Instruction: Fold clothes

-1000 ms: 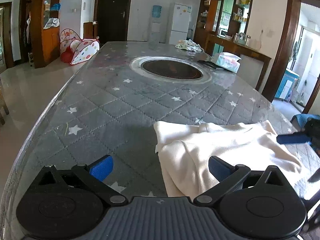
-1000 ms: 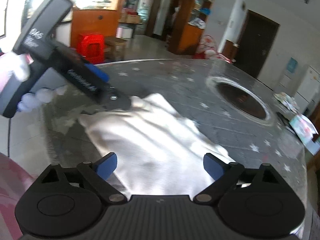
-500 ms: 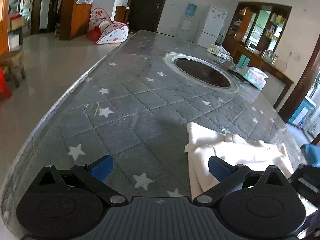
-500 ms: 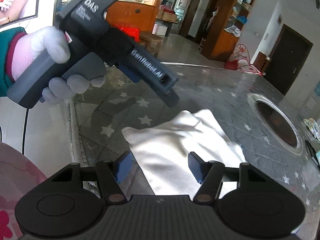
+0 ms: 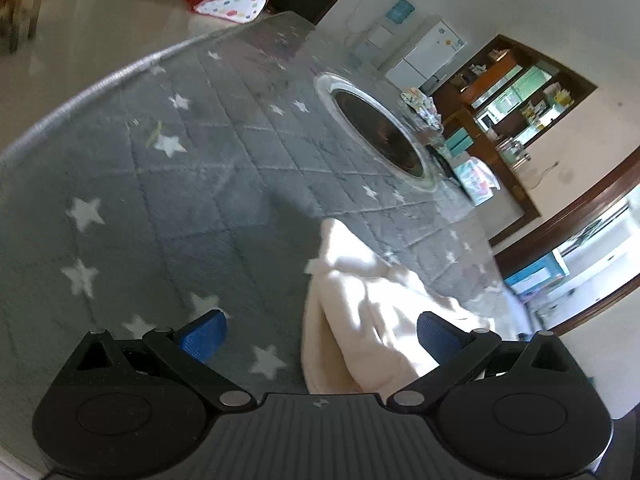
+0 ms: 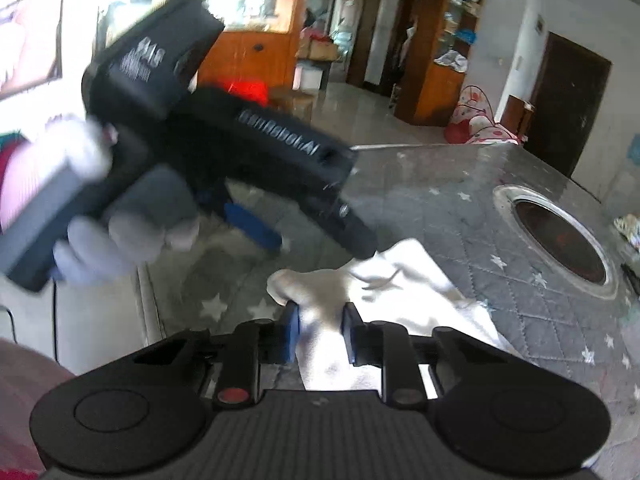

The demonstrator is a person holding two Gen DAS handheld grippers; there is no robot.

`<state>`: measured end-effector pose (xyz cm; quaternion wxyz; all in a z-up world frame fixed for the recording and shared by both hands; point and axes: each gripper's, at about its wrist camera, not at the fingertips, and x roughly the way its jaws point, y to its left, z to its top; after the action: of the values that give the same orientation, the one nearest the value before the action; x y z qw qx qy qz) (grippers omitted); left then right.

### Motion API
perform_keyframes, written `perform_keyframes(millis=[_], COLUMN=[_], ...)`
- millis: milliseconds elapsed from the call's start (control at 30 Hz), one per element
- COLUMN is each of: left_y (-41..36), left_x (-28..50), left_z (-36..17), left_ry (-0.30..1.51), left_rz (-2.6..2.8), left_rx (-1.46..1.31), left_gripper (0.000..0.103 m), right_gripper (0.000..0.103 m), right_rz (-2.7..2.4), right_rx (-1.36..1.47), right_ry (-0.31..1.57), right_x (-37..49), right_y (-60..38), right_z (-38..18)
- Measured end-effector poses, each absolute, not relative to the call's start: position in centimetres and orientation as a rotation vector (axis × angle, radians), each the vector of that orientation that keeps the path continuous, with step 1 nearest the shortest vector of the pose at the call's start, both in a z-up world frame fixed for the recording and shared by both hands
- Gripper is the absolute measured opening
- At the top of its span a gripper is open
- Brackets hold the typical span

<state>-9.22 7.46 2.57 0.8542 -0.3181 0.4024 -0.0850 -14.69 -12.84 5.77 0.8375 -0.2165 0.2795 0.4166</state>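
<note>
Blurring smeared the left claw point(image 6: 316, 216) and the gloved hand point(image 6: 116, 240) gripping it, so the lettering on its body was hard to read; its own view showed blue fingers point(image 5: 202, 334) spread wide, tilted above the desk point(image 5: 180, 208). Near the desk's near edge lay the cream garment point(image 6: 404, 284), the right claw point(image 6: 320, 330) closing on a fold

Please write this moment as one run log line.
right gripper: closing on cream garment | left gripper: open, beside garment | table: fold not yet done
</note>
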Motion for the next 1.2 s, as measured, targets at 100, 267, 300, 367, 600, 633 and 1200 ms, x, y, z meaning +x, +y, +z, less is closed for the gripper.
perform_keyframes(millis=[100,267,300,367,600,633,1200], left_y=[7.1,5.8,5.6,5.3,5.1,5.1,4.7], left_x=[-8.8,-8.0,-7.9,-7.5,-7.3,-7.3,-7.3], left_z=[2.2,1.3,1.2,0.9,-0.3,-0.3,-0.2], left_ry=[0.859,0.888,0.888,0.896,0.914,0.913,0.905], left_rz=[-0.212,-0.275,-0.279,-0.291,-0.258,-0.258,-0.265], left_rx=[-0.764,-0.884,-0.896,-0.92,-0.898,-0.894,-0.84], left_gripper=[0.103,0.1,0.093,0.079,0.022,0.022,0.024], right_gripper=[0.02,0.019,0.019,0.019,0.019,0.02,0.032], right_rz=[0.876,0.884,0.888,0.9,0.921,0.922,0.462], right_rx=[-0.404,-0.344,-0.34,-0.334,-0.331,-0.329,-0.086], right_ry=[0.589,0.596,0.595,0.595,0.605,0.609,0.685], right_x=[-14.5,-14.4,-14.5,-14.7,-15.2,-15.1,-11.2], right_y=[-13.8,-14.8,-14.9,-15.0,-15.0,-15.0,-29.3], right_z=[6.7,7.2,7.2,7.0,6.1,5.9,5.0])
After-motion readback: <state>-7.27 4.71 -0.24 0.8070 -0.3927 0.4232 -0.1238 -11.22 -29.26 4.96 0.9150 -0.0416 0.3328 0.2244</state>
